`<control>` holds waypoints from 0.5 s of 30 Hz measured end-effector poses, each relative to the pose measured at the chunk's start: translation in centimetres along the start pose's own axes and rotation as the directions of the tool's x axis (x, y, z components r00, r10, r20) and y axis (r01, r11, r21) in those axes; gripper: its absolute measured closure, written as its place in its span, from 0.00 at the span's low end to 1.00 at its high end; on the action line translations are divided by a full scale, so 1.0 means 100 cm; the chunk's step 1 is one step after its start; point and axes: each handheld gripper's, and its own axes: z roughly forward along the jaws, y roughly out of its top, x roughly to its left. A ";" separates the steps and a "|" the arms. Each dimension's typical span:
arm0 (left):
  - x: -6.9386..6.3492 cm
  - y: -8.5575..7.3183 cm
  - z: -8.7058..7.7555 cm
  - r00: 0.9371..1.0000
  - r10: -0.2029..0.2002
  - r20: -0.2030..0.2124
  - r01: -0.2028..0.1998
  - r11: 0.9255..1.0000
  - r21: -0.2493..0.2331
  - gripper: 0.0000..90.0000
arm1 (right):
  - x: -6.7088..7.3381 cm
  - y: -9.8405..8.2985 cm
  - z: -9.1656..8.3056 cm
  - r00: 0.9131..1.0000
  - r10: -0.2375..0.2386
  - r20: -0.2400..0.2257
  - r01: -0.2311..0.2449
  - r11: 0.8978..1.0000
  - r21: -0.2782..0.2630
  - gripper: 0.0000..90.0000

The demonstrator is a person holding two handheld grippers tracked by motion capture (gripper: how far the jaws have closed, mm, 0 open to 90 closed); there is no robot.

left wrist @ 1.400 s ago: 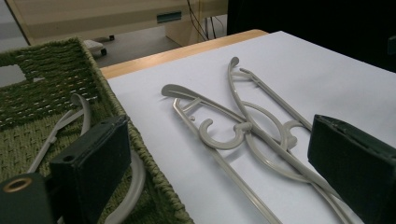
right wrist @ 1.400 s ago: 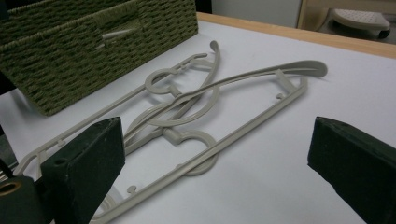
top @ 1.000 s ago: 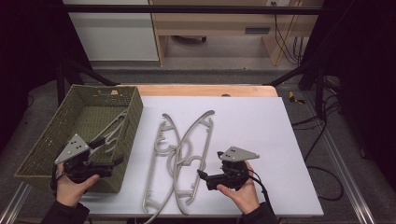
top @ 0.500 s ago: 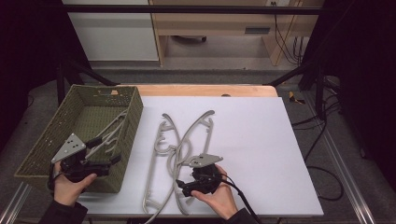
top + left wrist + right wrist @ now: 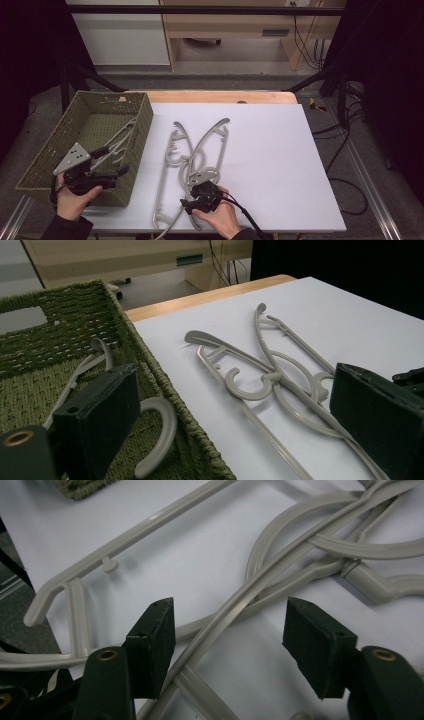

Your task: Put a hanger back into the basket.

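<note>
On a white table point(image 5: 280, 160), 2 grey plastic hangers point(image 5: 192, 155) lie crossed at 3 o'clock of a green woven basket point(image 5: 47, 155). The right gripper point(image 5: 227, 645), jaws just closing yet apart, straddles 1 light, stiff, probably slippery arm; the left gripper point(image 5: 225, 415) gapes empty.

Smooth plastic hangers point(image 5: 192, 165), rough woven basket point(image 5: 50, 150)

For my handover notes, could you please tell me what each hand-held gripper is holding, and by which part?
Nothing is held. The right hand-held gripper has been closing astride a hanger's arm, pads not touching. The left hand-held gripper is open.
</note>
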 end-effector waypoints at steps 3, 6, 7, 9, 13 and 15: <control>-0.001 0.000 0.000 1.000 0.001 0.002 -0.001 1.000 0.001 0.06 | 0.001 -0.001 0.002 1.000 0.026 -0.009 -0.026 1.000 0.014 0.48; -0.001 0.000 0.001 1.000 0.002 0.003 -0.002 1.000 0.002 0.06 | -0.001 -0.002 0.003 0.999 0.039 -0.025 -0.038 0.999 0.022 0.54; -0.001 0.000 0.000 1.000 0.003 0.004 -0.003 1.000 0.003 0.06 | -0.002 -0.002 0.003 0.999 0.032 -0.036 -0.031 0.999 0.024 0.56; 0.000 0.000 0.000 1.000 0.001 0.004 -0.001 1.000 0.002 0.06 | -0.003 -0.002 0.003 0.998 0.043 -0.053 -0.041 0.998 0.037 0.62; 0.000 0.000 -0.001 1.000 -0.001 0.004 0.001 1.000 0.002 0.06 | -0.005 -0.003 0.002 0.996 0.058 -0.072 -0.054 0.996 0.066 0.66; 0.000 0.000 -0.001 1.000 0.000 0.003 0.000 1.000 0.002 0.06 | -0.007 -0.003 0.000 0.995 0.069 -0.070 -0.064 0.995 0.073 0.68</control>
